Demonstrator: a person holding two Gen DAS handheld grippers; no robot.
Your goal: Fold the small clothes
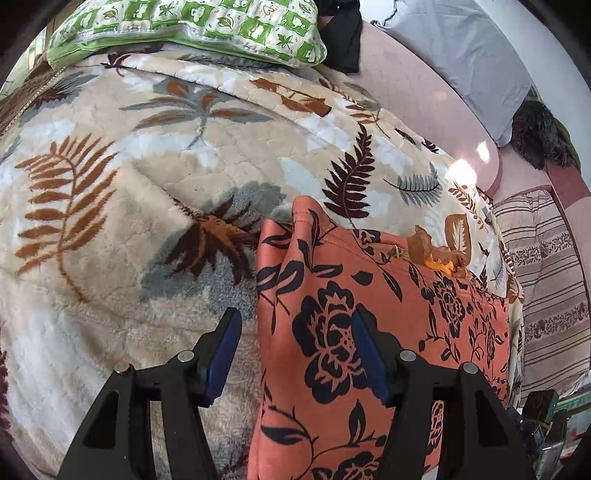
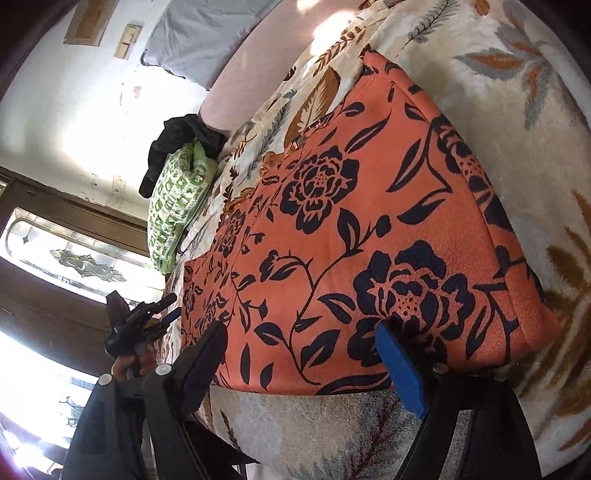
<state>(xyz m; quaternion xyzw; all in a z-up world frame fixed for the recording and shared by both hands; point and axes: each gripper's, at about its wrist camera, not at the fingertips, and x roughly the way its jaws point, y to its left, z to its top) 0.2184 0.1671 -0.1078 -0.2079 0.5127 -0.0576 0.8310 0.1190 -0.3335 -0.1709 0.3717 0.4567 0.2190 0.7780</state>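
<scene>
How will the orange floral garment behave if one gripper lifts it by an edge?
Likely floppy: the orange floral garment already lies in soft layers with a bunched edge. Probably light, as thin cloth. It may drag on the plush blanket rather than slide.

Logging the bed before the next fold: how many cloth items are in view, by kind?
Orange floral garment: 1
Leaf-print blanket: 1
Green patterned pillow: 1
Grey pillow: 1
Black cloth: 1
Striped fabric: 1
Total: 6
</scene>
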